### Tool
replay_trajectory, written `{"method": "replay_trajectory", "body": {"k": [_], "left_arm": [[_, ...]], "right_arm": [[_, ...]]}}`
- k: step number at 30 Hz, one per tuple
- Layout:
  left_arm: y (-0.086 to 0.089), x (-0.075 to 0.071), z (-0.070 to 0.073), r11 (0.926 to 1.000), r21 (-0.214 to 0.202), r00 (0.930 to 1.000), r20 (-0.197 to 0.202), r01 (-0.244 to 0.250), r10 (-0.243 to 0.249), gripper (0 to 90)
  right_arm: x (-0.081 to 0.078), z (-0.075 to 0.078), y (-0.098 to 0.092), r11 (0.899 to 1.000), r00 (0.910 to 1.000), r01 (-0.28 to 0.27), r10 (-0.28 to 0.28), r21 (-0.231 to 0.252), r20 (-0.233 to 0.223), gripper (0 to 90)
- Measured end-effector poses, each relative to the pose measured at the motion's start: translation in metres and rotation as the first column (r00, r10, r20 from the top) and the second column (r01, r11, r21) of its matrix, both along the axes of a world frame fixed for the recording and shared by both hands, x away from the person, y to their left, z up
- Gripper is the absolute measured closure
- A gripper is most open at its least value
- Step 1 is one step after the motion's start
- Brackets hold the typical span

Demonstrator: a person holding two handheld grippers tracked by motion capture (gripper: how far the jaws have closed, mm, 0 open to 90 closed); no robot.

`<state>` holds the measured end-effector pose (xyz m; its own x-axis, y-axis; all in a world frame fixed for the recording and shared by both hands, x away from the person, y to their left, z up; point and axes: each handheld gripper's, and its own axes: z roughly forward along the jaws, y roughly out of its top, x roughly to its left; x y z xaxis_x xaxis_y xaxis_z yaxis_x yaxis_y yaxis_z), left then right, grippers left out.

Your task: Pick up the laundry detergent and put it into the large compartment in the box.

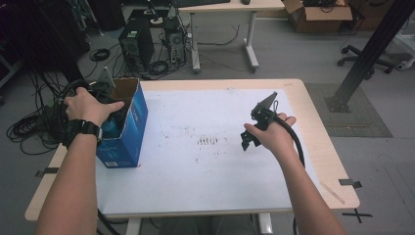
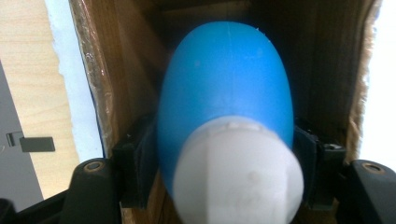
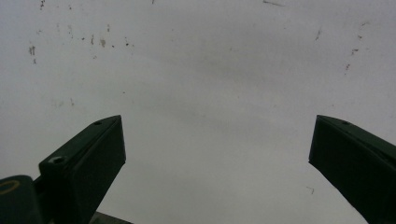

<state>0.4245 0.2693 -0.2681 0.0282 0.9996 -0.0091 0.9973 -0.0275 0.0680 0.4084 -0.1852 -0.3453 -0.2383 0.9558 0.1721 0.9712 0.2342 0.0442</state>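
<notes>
- The left gripper point(image 1: 110, 105) reaches down into the open top of a blue carton point(image 1: 128, 128) that stands at the left edge of the table point(image 1: 313, 132).
- The carton is upright, its brown cardboard flap raised at the far side, its base on the white sheet point(image 1: 205, 161) that covers most of the tabletop.
- In the left gripper view a blue bottle point(image 2: 224, 84) with a white cap point(image 2: 238, 172) lies between the two black jaws, inside the carton's brown inner walls point(image 2: 121, 70).
- The cap end points toward the camera; the blue body runs deeper into the carton.
- The left jaws stand narrow, one close at each flank of the bottle; whether the pads press on it or have just let go, I cannot tell.
- The right gripper point(image 1: 250, 139) hangs over the right half of the table, well apart from the carton, pointing down at the white sheet.
- Its jaws point(image 3: 215, 154) are spread wide with nothing but the scuffed sheet between them.
- Faint dark marks dot the middle of the sheet.
</notes>
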Motion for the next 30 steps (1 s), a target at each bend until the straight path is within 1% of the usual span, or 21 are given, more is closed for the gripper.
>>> {"method": "replay_trajectory", "body": {"k": [3, 6, 7, 9, 12, 15, 17, 21, 23, 28, 30], "left_arm": [[-0.001, -0.001, 0.003, 0.9999, 0.016, 1.0000, -0.005, 0.006, -0.006, 31.1], [-0.001, -0.002, 0.008, 0.9999, 0.004, 0.9999, -0.005, 0.011, -0.011, 29.5], [-0.002, -0.002, 0.010, 0.9998, 0.007, 0.9998, -0.004, 0.018, -0.018, 28.4], [-0.003, -0.003, 0.015, 0.9998, 0.002, 0.9998, 0.004, 0.018, -0.018, 28.2], [-0.006, -0.005, 0.026, 0.9995, 0.007, 0.9994, 0.012, 0.031, -0.031, 27.9], [-0.009, -0.006, 0.037, 0.9992, 0.007, 0.9990, 0.021, 0.040, -0.040, 25.6], [-0.012, -0.007, 0.046, 0.9989, 0.011, 0.9984, 0.035, 0.045, -0.045, 25.1], [-0.022, -0.009, 0.059, 0.9979, 0.002, 0.9967, 0.047, 0.065, -0.065, 21.7], [-0.029, -0.009, 0.064, 0.9978, -0.001, 0.9961, 0.057, 0.067, -0.067, 20.4], [-0.050, -0.008, 0.072, 0.9946, -0.014, 0.9927, 0.065, 0.103, -0.102, 17.6], [-0.059, -0.009, 0.074, 0.9935, -0.009, 0.9913, 0.068, 0.113, -0.112, 16.7]], "right_arm": [[-0.001, 0.001, 0.000, 1.000, 1.0000, 0.001, -0.001, 0.001, 0.002, 3.9], [-0.001, 0.002, -0.001, 1.000, 1.0000, 0.001, -0.001, 0.001, 0.004, 3.9], [-0.001, 0.002, -0.001, 1.000, 1.0000, 0.002, -0.002, 0.002, 0.005, 3.9], [-0.002, 0.003, -0.001, 1.000, 1.0000, -0.001, 0.001, 0.001, 0.003, 3.9], [-0.003, 0.003, -0.001, 1.000, 1.0000, 0.003, -0.003, 0.006, 0.005, 3.9], [-0.004, 0.005, -0.002, 1.000, 1.0000, 0.000, -0.001, 0.007, 0.008, 3.9], [-0.004, 0.006, -0.003, 1.000, 0.9999, 0.002, -0.002, 0.007, 0.012, 3.9], [-0.005, 0.008, -0.004, 1.000, 0.9999, 0.006, -0.006, 0.012, 0.014, 3.9], [-0.005, 0.008, -0.005, 1.000, 0.9999, 0.004, -0.004, 0.014, 0.015, 3.9], [-0.006, 0.010, -0.010, 1.000, 0.9998, 0.007, -0.007, 0.017, 0.019, 3.9], [-0.007, 0.011, -0.012, 1.000, 0.9998, 0.009, -0.009, 0.015, 0.018, 3.9]]}}
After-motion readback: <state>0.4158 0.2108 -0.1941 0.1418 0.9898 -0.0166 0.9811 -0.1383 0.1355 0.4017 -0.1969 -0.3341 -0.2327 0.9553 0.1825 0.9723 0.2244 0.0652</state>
